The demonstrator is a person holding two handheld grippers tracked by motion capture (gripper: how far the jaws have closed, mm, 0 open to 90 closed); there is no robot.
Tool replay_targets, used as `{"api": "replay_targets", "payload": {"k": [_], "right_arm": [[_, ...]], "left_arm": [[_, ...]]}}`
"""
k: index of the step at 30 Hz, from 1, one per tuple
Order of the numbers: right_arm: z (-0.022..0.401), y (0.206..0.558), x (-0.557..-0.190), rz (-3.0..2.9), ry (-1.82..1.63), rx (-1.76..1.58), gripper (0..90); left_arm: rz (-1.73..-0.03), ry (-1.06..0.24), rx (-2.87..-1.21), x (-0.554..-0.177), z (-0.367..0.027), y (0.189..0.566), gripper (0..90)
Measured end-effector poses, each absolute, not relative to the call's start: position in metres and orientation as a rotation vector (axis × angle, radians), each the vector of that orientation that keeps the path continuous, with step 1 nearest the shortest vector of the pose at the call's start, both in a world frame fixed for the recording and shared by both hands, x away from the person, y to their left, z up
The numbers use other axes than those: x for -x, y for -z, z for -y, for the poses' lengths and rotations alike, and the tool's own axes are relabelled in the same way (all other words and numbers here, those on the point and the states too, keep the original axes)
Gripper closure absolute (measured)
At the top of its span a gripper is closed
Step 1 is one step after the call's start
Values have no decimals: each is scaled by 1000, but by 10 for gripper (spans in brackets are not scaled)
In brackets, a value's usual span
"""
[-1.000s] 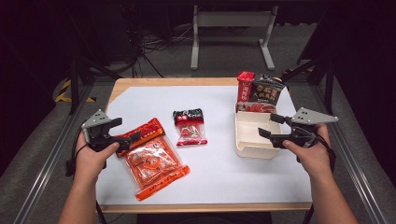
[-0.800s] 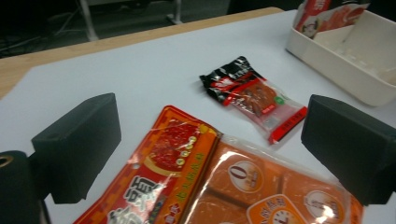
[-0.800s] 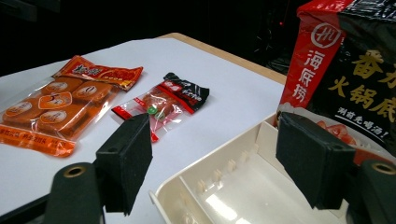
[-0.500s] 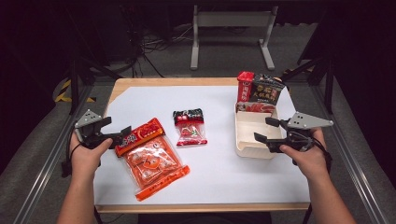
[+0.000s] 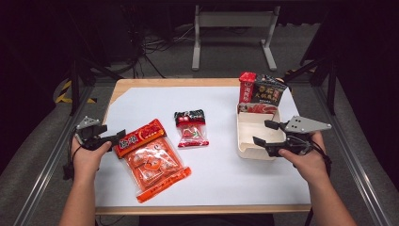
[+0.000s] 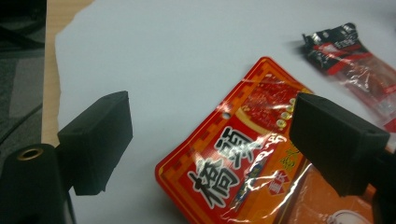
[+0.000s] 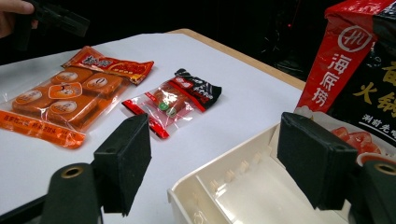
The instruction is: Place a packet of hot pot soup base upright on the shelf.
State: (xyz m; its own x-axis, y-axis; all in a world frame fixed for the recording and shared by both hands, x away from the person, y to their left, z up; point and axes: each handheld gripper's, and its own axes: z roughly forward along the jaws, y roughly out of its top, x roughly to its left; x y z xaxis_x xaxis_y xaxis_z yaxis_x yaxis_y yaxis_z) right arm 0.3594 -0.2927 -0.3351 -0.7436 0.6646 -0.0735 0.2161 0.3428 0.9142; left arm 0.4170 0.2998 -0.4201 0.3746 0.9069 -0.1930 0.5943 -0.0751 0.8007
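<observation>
The orange snack bag [image 5: 150, 160] lies flat at about eight o'clock on the white tabletop [image 5: 221, 174] in the high view, its red header strip turned toward the left tongs [image 5: 110, 138], which sit just off that corner with the jaws spread and nothing between them; they have just been closing a little. The right tongs [image 5: 263, 133] hover spread and empty over the cream tray [image 5: 244, 141] at three o'clock, with a small red-and-black packet [image 5: 190, 128] between the two. In the left gripper view the bag [image 6: 243, 168] shows glossy red-orange film with large white characters and a punched hang hole, its header lying between the left tongs [image 6: 210, 140] but apart from both pads. My worry is that the slick, thin film could slide out or the flat edge be missed, the pads scraping the tabletop instead; a corner pinch could also let the heavy body swing. In the right gripper view the bag [image 7: 70, 98] shows clear film over several orange blocks, far from the tray [image 7: 224, 186].
</observation>
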Motion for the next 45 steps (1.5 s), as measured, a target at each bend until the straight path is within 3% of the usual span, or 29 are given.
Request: {"api": "replay_targets", "payload": {"k": [9,32,36,38,45], "right_arm": [[287,340,-363,-2202,-1382,-750,257],[283,344,-363,-2223,-1350,-750,249],[283,345,-364,-2224,-1346,-745,249],[283,345,-363,-2227,-1343,-749,249],[282,346,-364,-2230,-1338,-751,249]], "left_arm": [[-1375,-385,-1769,-421,-308,440,121],[-1416,-269,-1881,-425,-302,452,215],[-1398,-208,-1870,-424,-303,451,316],[-1373,-169,-1856,-423,-303,452,436],[-1366,-171,-1868,-424,-300,454,596]]}}
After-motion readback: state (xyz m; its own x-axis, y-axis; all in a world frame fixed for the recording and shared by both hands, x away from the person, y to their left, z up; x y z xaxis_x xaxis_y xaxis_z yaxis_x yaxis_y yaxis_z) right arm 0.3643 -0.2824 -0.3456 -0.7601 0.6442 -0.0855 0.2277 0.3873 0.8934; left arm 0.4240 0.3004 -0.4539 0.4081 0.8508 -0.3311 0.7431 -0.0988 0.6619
